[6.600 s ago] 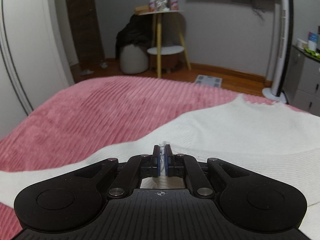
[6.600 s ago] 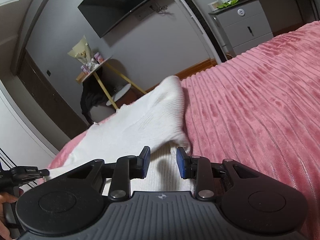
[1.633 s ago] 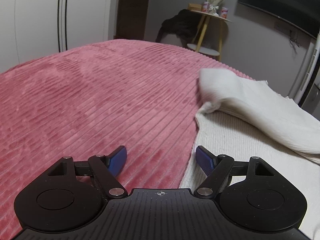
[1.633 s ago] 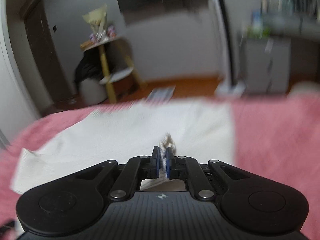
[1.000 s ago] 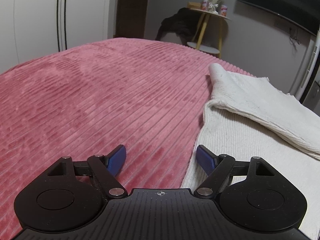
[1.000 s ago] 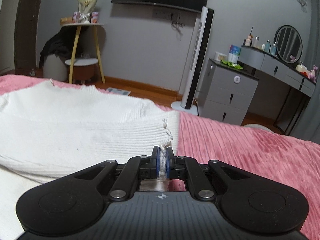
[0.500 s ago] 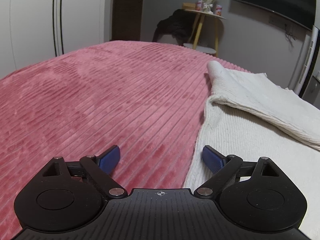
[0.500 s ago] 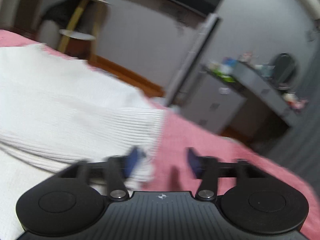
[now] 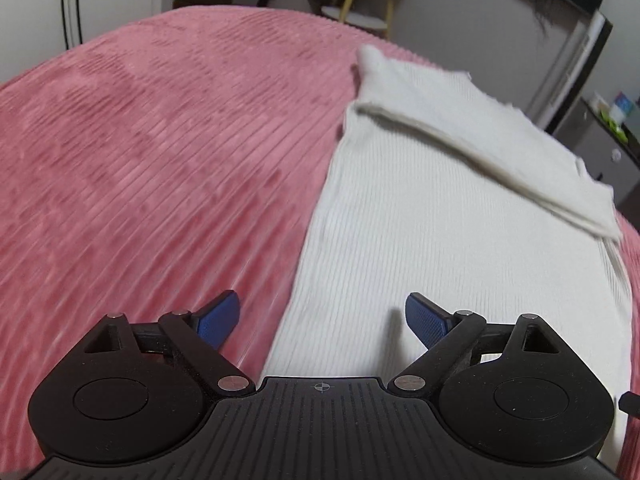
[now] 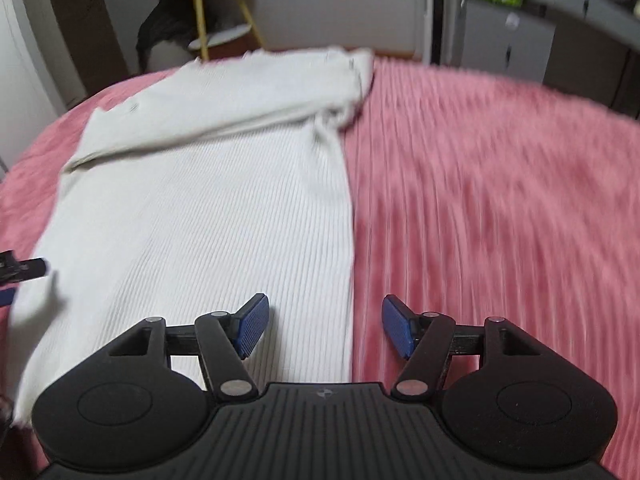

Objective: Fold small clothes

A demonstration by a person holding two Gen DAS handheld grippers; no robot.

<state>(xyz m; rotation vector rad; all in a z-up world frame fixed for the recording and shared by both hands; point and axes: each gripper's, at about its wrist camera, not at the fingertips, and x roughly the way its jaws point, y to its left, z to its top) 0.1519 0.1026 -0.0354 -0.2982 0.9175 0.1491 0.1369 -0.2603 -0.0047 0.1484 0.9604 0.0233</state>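
A white ribbed sweater (image 9: 440,216) lies flat on the pink ribbed bedspread (image 9: 160,152), with its sleeves folded across the far part of the body. My left gripper (image 9: 322,314) is open just above the sweater's near left edge: one pad hangs over the bedspread, the other over the knit. My right gripper (image 10: 325,318) is open as well and straddles the near right edge of the sweater (image 10: 208,208) in the same way. Nothing sits between either pair of pads. A tip of the left gripper (image 10: 24,268) shows at the left border of the right wrist view.
Beyond the bed stand a yellow-legged side table (image 10: 216,12) with dark clothing beside it, a grey dresser (image 10: 520,40), a tall tower fan (image 9: 576,64) and a white wardrobe (image 9: 40,8). Pink bedspread (image 10: 500,200) stretches wide on both sides of the sweater.
The right gripper let go of the sleeve cuff, opened, and drew back to the sweater's near right edge. The left gripper tipped downward and shifted right over the left edge, opening a little wider.
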